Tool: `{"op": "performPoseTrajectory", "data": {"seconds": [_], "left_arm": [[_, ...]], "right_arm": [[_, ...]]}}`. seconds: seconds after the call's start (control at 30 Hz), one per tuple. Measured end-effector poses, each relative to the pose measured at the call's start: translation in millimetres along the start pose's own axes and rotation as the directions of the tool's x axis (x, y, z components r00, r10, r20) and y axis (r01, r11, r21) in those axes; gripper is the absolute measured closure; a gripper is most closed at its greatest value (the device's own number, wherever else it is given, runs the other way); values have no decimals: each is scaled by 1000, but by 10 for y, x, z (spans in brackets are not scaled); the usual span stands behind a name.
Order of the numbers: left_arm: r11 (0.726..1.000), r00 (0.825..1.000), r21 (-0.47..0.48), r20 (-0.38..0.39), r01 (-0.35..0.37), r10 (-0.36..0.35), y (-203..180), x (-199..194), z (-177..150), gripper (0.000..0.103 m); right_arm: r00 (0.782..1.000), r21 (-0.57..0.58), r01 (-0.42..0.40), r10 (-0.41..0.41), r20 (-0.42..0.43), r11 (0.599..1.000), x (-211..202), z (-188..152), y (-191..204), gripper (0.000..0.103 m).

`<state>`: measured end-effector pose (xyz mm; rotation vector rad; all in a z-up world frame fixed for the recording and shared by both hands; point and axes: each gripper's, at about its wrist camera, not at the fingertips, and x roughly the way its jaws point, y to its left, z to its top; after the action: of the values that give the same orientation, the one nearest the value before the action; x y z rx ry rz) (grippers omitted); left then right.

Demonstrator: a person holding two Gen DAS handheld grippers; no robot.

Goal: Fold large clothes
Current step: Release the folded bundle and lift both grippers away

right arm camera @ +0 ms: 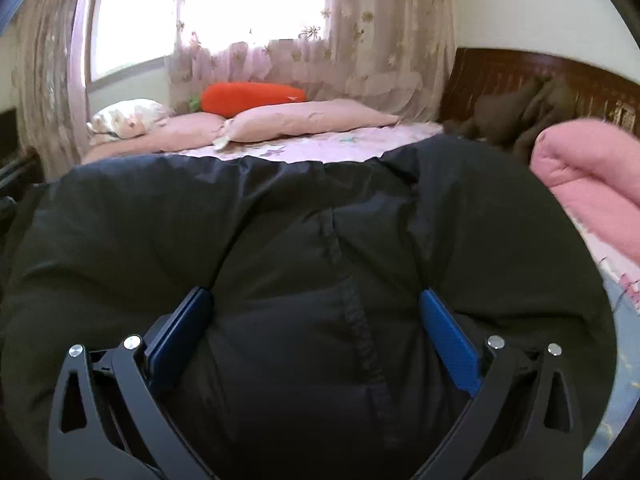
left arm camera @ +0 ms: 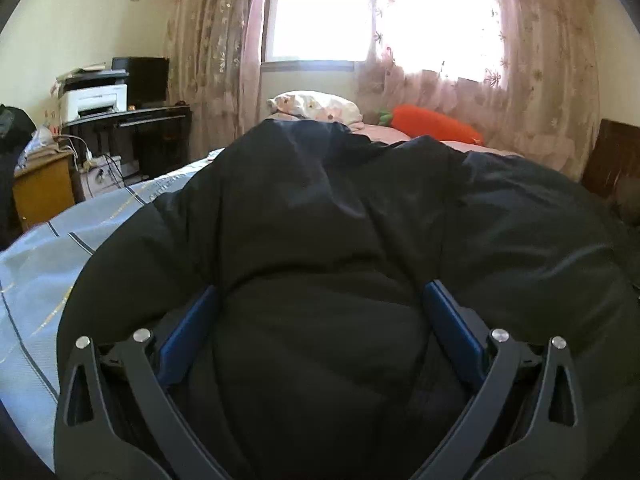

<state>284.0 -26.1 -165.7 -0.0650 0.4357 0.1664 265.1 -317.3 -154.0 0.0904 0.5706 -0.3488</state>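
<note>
A large black puffy jacket (left arm camera: 340, 208) lies on the bed and fills most of both views. My left gripper (left arm camera: 320, 292) has a thick bulge of the jacket between its blue pads (left arm camera: 188, 328), which press into it from both sides. My right gripper (right arm camera: 316, 294) holds another thick fold of the same jacket (right arm camera: 280, 216), with a stitched seam (right arm camera: 348, 292) running between its blue pads (right arm camera: 448, 336). Both sets of jaws stand wide because of the padding's bulk. The jacket's far edge lies towards the pillows.
The bed has a light blue striped sheet (left arm camera: 44, 264) on the left and a pink sheet (right arm camera: 320, 144) beyond. An orange carrot plush (right arm camera: 248, 98), pillows (right arm camera: 304, 120), a pink quilt (right arm camera: 592, 184) and a dark garment (right arm camera: 516, 120) lie near the wooden headboard (right arm camera: 520, 72). A desk with a printer (left arm camera: 96, 100) stands left.
</note>
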Motion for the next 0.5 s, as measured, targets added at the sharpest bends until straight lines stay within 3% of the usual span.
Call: {"op": "performPoseTrajectory", "data": {"seconds": [0.1, 0.17, 0.2, 0.23, 0.27, 0.3, 0.33, 0.37, 0.4, 0.43, 0.47, 0.5], "left_arm": [[999, 999, 31, -43, -18, 20, -42, 2, 7, 2], [998, 989, 56, -146, -27, 35, -92, -6, 79, 2], [998, 977, 61, -210, -28, 40, -102, 36, 139, 2], [997, 951, 72, -306, -30, 50, -114, 77, 239, 2], [996, 914, 81, -402, -29, 59, -133, 72, 317, 2], [996, 864, 81, -499, -26, 63, -117, 98, 404, 2], [997, 780, 70, -622, -34, 70, -77, 98, 493, 2], [999, 677, 38, -735, -26, 46, -17, 50, 557, 2], [1000, 610, -13, -793, -5, -7, 40, -21, 596, 2], [988, 533, -151, -835, 21, -139, 149, -174, 659, 2], [953, 512, -300, -815, 25, -270, 272, -336, 747, 2], [898, 527, -440, -759, 21, -383, 402, -601, 894, 2]], "right_arm": [[998, -19, 15, -17, -63, 1000, 0, 37, 26, 1], [986, -2, -14, 14, -165, 1000, 22, 116, 44, 1], [968, 17, -44, 47, -248, 999, 16, 191, -8, 1], [947, 21, -67, 70, -314, 998, 23, 261, -40, 1], [898, 21, -95, 95, -429, 995, -17, 372, -101, 1], [860, 28, -101, 102, -499, 994, -60, 445, -154, 1], [831, 42, -98, 105, -547, 994, -150, 521, -219, 1], [830, 46, -77, 90, -550, 996, -329, 627, -309, 1], [863, 22, -43, 49, -503, 999, -577, 762, -375, 1], [890, -4, -16, 12, -457, 1000, -770, 865, -395, 1], [926, -46, 36, -50, -373, 998, -1110, 1011, -414, 1], [944, -70, 79, -98, -316, 994, -1370, 1102, -426, 1]]}}
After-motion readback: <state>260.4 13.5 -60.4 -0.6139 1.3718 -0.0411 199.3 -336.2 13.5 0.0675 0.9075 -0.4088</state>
